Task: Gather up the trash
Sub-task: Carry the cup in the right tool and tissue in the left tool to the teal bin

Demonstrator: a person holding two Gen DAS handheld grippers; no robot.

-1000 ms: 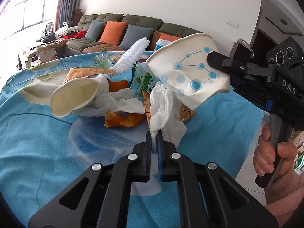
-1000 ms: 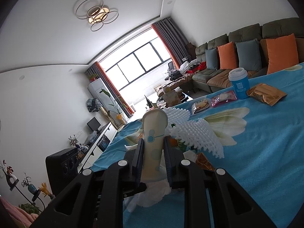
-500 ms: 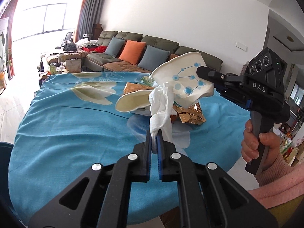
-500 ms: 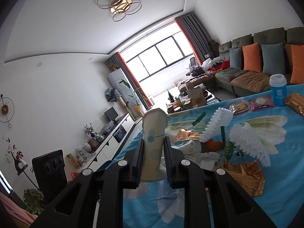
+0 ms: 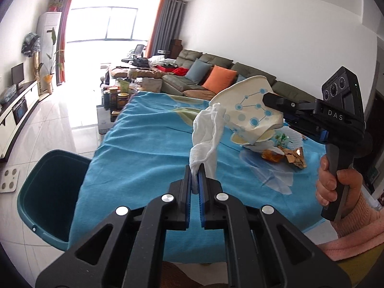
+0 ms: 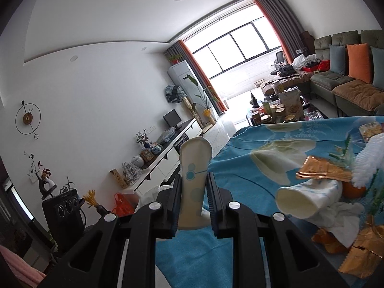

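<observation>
Above the blue-clothed table (image 5: 148,158), my left gripper (image 5: 195,175) is clenched on a white tissue (image 5: 206,134) while my right gripper (image 6: 193,194) squeezes a crumpled paper cup (image 6: 194,175). Both pieces are lifted, mid-carry. Next, I judge, comes swinging them over the teal bin (image 5: 48,192) and releasing.

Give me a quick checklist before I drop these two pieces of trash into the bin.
1. Left gripper shut on the white tissue: ok.
2. Right gripper shut on the squashed paper cup: ok.
3. Teal bin in view, left of the table, mouth open: ok.
4. Either load over the bin: not ok; both above the table.
5. Room inside the bin: cannot tell.
6. Table trash all collected: not ok; another cup and wrappers remain.
</observation>
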